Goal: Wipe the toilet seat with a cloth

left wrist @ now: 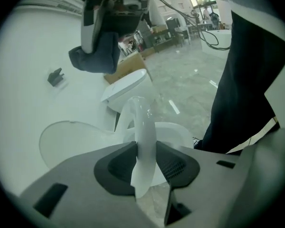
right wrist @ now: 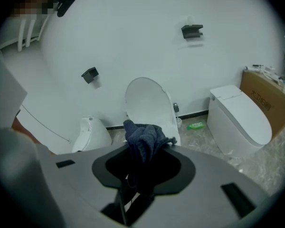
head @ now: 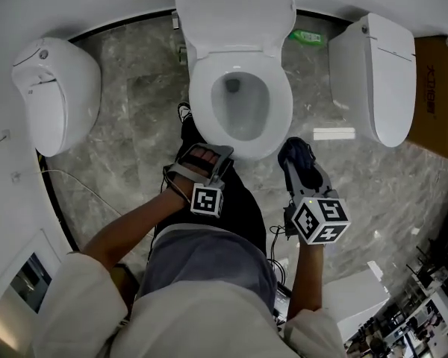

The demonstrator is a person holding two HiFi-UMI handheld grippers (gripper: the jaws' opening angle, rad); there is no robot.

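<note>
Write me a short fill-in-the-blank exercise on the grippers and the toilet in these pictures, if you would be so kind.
1. The right gripper is shut on a dark blue ____.
2. The left gripper grips the front rim of the toilet ____.
3. Behind the bowl, the toilet's ____ stands raised.

Missing words: cloth; seat; lid.
</note>
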